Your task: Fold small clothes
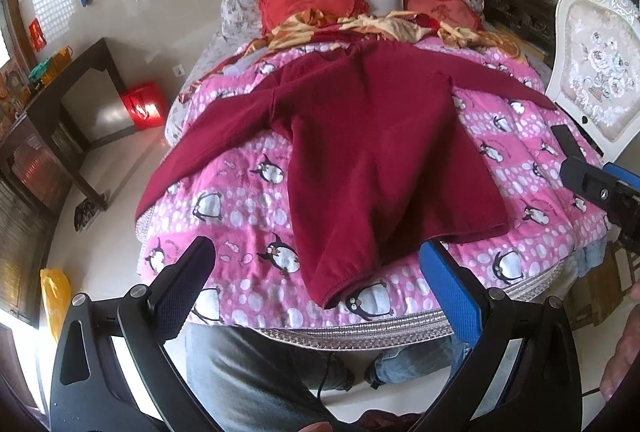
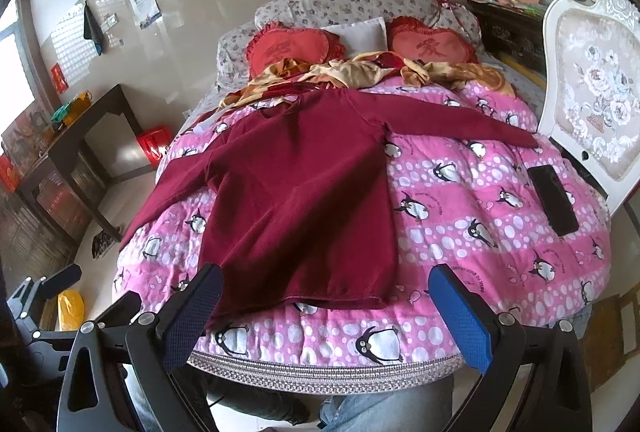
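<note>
A dark red long-sleeved sweater (image 1: 372, 136) (image 2: 304, 192) lies flat on the pink penguin quilt (image 1: 240, 204) (image 2: 480, 252). Both sleeves are spread out sideways and its hem points toward me. My left gripper (image 1: 317, 246) is open, hovering just above the hem near the bed's front edge, with nothing between its black and blue fingers. My right gripper (image 2: 326, 272) is also open, above the hem's right part. Neither gripper touches the sweater.
A black phone (image 2: 554, 198) lies on the quilt at the right. A white ornate chair (image 2: 592, 80) stands by the bed's right side. Red heart pillows (image 2: 288, 48) and crumpled golden cloth (image 2: 360, 72) sit at the bed head. A dark desk (image 1: 80, 80) stands left. Jeans-clad legs (image 1: 248, 372) are below.
</note>
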Tool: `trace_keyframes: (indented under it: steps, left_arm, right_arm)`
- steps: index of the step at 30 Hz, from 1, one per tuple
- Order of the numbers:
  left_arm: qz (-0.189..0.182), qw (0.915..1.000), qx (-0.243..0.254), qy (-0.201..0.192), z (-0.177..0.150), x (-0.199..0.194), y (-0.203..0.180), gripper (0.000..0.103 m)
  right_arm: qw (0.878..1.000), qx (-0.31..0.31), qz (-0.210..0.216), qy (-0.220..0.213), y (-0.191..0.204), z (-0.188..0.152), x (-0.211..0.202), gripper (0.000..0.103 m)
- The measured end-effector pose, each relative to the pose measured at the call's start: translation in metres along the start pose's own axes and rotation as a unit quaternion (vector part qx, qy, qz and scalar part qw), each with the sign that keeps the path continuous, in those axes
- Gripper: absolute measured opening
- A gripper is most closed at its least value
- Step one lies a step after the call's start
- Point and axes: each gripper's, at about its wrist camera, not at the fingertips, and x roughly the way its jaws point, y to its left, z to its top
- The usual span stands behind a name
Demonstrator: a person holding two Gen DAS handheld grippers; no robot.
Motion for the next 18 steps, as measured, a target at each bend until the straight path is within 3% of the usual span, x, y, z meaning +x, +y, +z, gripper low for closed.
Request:
trace_keyframes:
  steps: [9,13,18]
  left_arm:
    - [-0.002,0.9994,0.0,0.035,0.017,0.044,-0.003,0.103]
    - [-0.001,0.999,-0.001,0.045,0.028,0.059,-0.004,0.103]
    - [0.002,0.9988,-0.004,0.049,0.046,0.075,0.0,0.103]
  right_arm:
    - [0.998,-0.02,-0.048,-0.02,0.003,0.012,0.019,0.102]
    - [1.0,-0.005,-0.016,0.009,-0.006,0.024,0.037,0.102]
    - [0.999,0.0,-0.025,0.028,-0.016,0.038,0.058,0.101]
